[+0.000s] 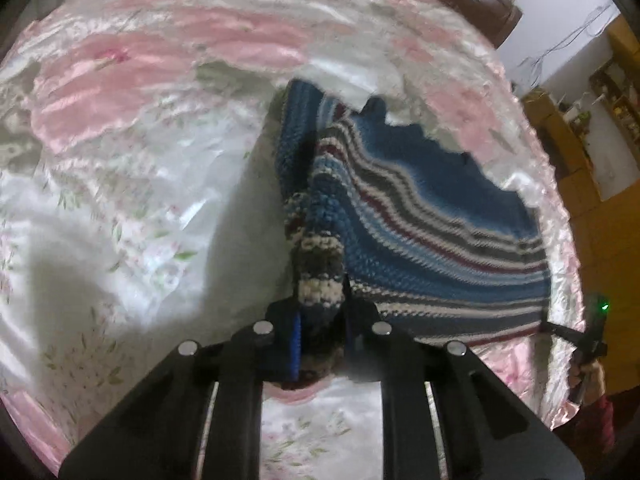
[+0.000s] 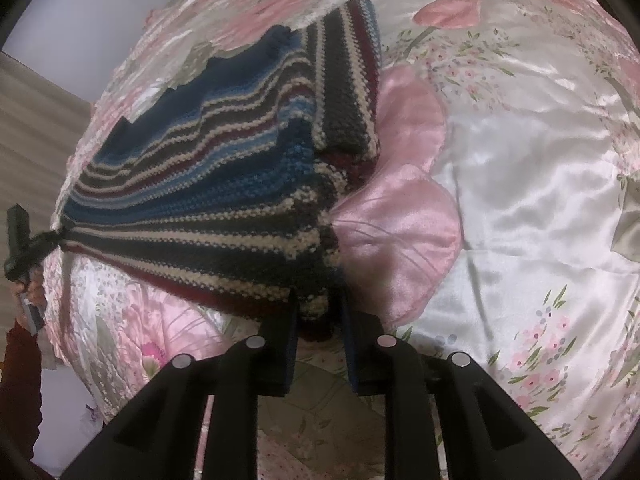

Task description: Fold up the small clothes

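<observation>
A small knitted sweater (image 1: 420,216) with blue, white, grey and dark red stripes hangs stretched above the bed between my two grippers. My left gripper (image 1: 320,320) is shut on a bunched corner of its hem. The same sweater (image 2: 208,168) fills the upper left of the right wrist view, with a folded part at its far end. My right gripper (image 2: 318,316) is shut on the near striped corner. Each gripper shows in the other's view, the right gripper (image 1: 560,330) at the garment's far corner and the left gripper (image 2: 48,240) likewise.
A shiny pink and white floral bedspread (image 1: 132,168) covers the bed (image 2: 520,168) under the sweater. A person's hand (image 1: 588,372) holds the right gripper at the bed's right edge. Wooden furniture (image 1: 576,168) and a white wall stand beyond that edge.
</observation>
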